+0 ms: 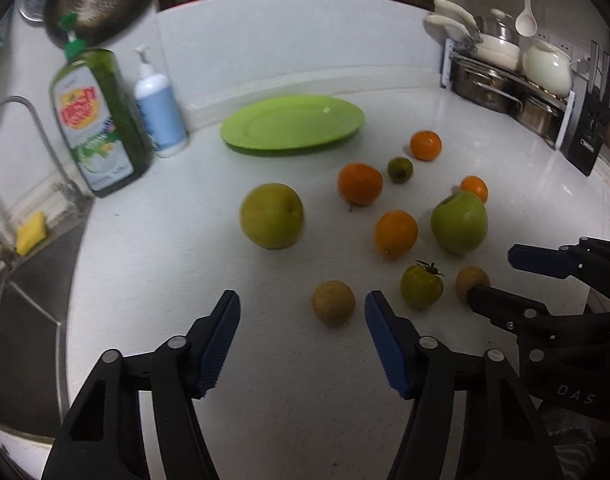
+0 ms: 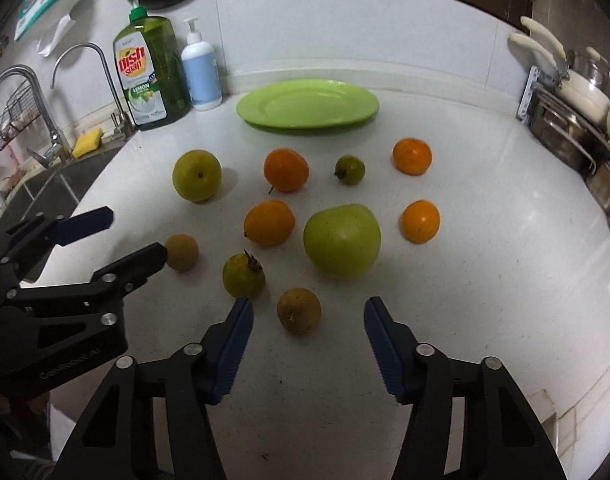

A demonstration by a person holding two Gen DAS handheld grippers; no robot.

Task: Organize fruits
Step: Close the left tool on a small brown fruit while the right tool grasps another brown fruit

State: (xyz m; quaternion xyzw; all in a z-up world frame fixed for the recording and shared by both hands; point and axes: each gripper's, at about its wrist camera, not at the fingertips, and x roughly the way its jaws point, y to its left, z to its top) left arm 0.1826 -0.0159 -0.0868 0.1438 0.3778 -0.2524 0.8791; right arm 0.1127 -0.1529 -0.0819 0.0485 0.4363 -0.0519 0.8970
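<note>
both grippers, left gripper (image 1: 302,340) and right gripper (image 2: 308,340), jaws released over fruit on desk (image 2: 485,280); green bottle (image 2: 151,72) reads "dish soap", "lemon".

White countertop (image 2: 485,280) bears a green plate (image 2: 307,106), scattered fruits (image 2: 342,240) and two soap bottles (image 2: 153,72)

Dish soap btl (image 2: 151,76), lotion pump (image 2: 201,74), sponge (image 2: 87,142), faucet (image 2: 85,76).

Scattered fruit (image 2: 342,240) crowds the counter (image 2: 485,280) centre; bare counter lies right; bottles (image 2: 153,72) flank the plate (image 2: 307,106).
</note>
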